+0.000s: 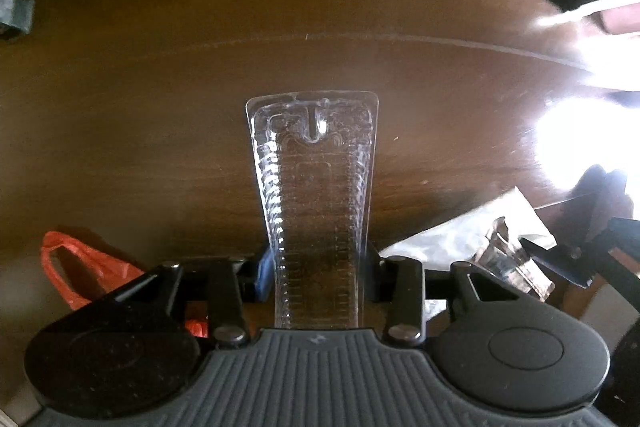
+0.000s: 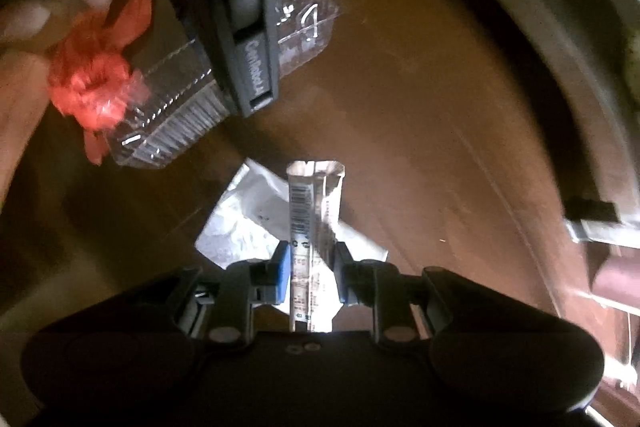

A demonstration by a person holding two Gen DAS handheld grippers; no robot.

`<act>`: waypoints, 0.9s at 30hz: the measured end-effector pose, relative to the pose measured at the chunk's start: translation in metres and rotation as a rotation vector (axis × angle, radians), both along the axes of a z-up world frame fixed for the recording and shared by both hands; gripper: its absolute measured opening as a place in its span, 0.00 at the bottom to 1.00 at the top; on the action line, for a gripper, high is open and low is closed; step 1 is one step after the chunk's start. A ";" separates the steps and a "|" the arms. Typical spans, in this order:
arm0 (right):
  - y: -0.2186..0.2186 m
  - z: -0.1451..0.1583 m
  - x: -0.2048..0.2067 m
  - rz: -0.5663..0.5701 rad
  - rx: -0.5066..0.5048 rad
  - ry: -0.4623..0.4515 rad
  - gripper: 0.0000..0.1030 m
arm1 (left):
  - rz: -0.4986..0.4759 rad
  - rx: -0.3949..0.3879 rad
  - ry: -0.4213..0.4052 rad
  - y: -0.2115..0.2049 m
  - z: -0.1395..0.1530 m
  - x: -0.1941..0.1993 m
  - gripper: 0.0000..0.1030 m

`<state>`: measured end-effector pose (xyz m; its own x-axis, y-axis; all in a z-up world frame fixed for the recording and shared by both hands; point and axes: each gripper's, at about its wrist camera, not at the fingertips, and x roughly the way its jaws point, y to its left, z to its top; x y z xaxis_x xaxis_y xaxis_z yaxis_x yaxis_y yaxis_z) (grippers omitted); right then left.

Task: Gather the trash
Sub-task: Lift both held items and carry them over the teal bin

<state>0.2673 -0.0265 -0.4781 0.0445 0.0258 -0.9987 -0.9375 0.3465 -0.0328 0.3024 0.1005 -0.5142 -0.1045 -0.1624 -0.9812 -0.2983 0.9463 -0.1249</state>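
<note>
Left gripper (image 1: 316, 267) clamped on clear plastic tray (image 1: 316, 187); red bag (image 1: 80, 267) left of jaws. Right gripper (image 2: 310, 267) clenched on barcoded clear packet (image 2: 312, 211), white wrapper (image 2: 248, 223) beneath; barcode legible in right view only.

Left gripper (image 1: 316, 267) and right gripper (image 2: 310, 267) (both pointing down) are clamped.

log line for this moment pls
left claw: shut on clear tray | right claw: shut on barcode wrapper | red bag, white paper on table
</note>
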 end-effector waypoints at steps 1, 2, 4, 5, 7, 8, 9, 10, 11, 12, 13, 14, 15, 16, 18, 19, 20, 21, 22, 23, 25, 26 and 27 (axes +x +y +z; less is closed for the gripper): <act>-0.001 0.010 -0.001 -0.020 0.008 0.001 0.20 | -0.002 0.003 -0.011 0.001 0.009 0.000 0.40; -0.001 0.018 0.001 -0.041 0.017 0.001 0.20 | -0.002 0.006 -0.023 0.002 0.019 -0.001 0.40; -0.002 0.034 0.001 -0.080 0.038 -0.014 0.20 | 0.008 0.007 -0.044 0.005 0.035 -0.005 0.40; -0.002 0.040 0.003 -0.095 0.049 -0.020 0.20 | 0.015 0.008 -0.056 0.007 0.044 -0.008 0.40; -0.004 0.050 0.002 -0.125 0.072 -0.026 0.20 | 0.025 0.013 -0.076 0.010 0.057 -0.014 0.40; -0.007 0.052 0.003 -0.139 0.077 -0.022 0.19 | 0.025 0.017 -0.082 0.013 0.061 -0.019 0.40; -0.010 0.057 0.004 -0.158 0.084 -0.020 0.19 | 0.024 0.025 -0.087 0.014 0.067 -0.022 0.40; -0.012 0.066 0.004 -0.187 0.096 -0.021 0.19 | 0.024 0.032 -0.094 0.016 0.074 -0.025 0.40; -0.014 0.076 0.008 -0.229 0.124 -0.013 0.19 | 0.028 0.037 -0.098 0.018 0.080 -0.028 0.40; -0.015 0.086 0.015 -0.269 0.158 0.000 0.19 | 0.036 0.039 -0.102 0.019 0.085 -0.030 0.40; -0.018 0.095 0.018 -0.302 0.185 0.008 0.19 | 0.046 0.043 -0.106 0.020 0.094 -0.030 0.40; -0.019 0.102 0.021 -0.324 0.204 0.022 0.20 | 0.057 0.044 -0.111 0.022 0.100 -0.031 0.40; -0.019 0.108 0.022 -0.336 0.218 0.019 0.20 | 0.066 0.043 -0.117 0.024 0.106 -0.033 0.40; -0.018 0.109 0.022 -0.341 0.223 0.006 0.20 | 0.074 0.042 -0.127 0.026 0.111 -0.034 0.40; -0.020 0.107 0.024 -0.359 0.233 0.005 0.20 | 0.072 0.042 -0.152 0.027 0.119 -0.034 0.40; -0.020 0.101 0.025 -0.368 0.231 0.007 0.20 | 0.065 0.044 -0.161 0.027 0.119 -0.034 0.40; -0.022 0.096 0.026 -0.373 0.227 0.010 0.20 | 0.059 0.047 -0.164 0.027 0.118 -0.034 0.40; -0.023 0.089 0.029 -0.402 0.223 0.021 0.20 | 0.053 0.049 -0.160 0.027 0.116 -0.033 0.40; -0.024 0.085 0.034 -0.444 0.231 0.044 0.20 | 0.051 0.052 -0.151 0.026 0.116 -0.032 0.40; -0.027 0.080 0.040 -0.501 0.247 0.080 0.21 | 0.054 0.054 -0.141 0.028 0.113 -0.032 0.40; -0.029 0.078 0.044 -0.568 0.251 0.120 0.24 | 0.068 0.046 -0.129 0.028 0.115 -0.032 0.40; -0.028 0.072 0.046 -0.576 0.241 0.124 0.23 | 0.069 0.044 -0.124 0.028 0.112 -0.031 0.40; -0.027 0.065 0.048 -0.571 0.231 0.114 0.21 | 0.066 0.043 -0.119 0.029 0.110 -0.030 0.40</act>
